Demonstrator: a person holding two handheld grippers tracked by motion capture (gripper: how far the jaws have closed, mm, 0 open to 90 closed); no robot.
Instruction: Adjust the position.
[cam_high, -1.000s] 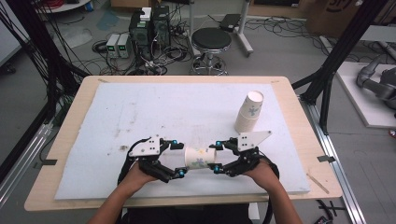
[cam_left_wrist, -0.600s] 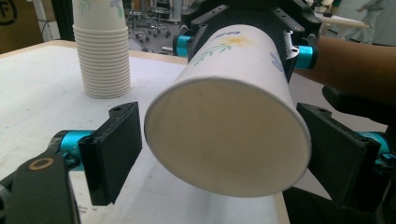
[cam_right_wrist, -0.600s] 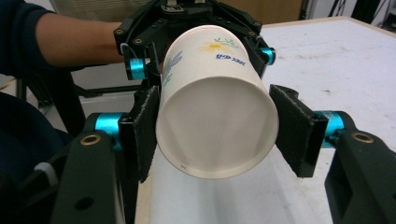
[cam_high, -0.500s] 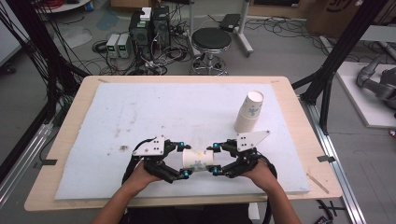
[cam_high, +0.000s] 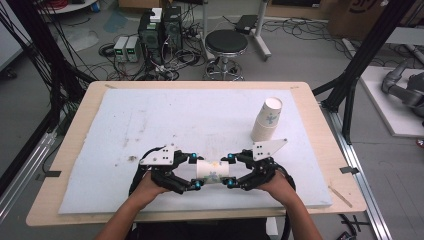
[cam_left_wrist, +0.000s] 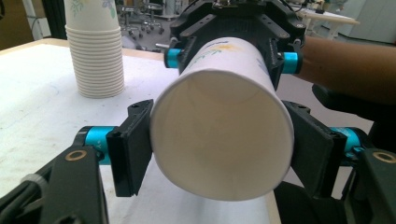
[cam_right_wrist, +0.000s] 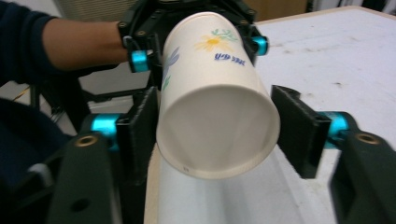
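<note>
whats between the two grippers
A paper cup lying on its side, in the high view. The left gripper's jaws have just been closing on it, the right gripper's opening off it.

Left gripper (cam_high: 192, 173): black angular body; grey three-cornered plate with small dark screw holes on top; cyan cylindrical fittings at the jaw bases. In the left gripper view, flat black rectangular pads (cam_left_wrist: 135, 147), black link arms with brass-ringed pivot holes at 7 and 4 o'clock, a white band at 8 o'clock.

Right gripper (cam_high: 231, 172): same black build; grey three-cornered plate pointing toward 2 o'clock; cyan fittings; black cable looping at 4 o'clock. In the right gripper view, black slab pads (cam_right_wrist: 299, 128), brass-ringed pivots at 8 and 3 o'clock.

Person: a dark sleeve (cam_right_wrist: 18, 44) on the upper arm at 10 o'clock in the right gripper view.
</note>
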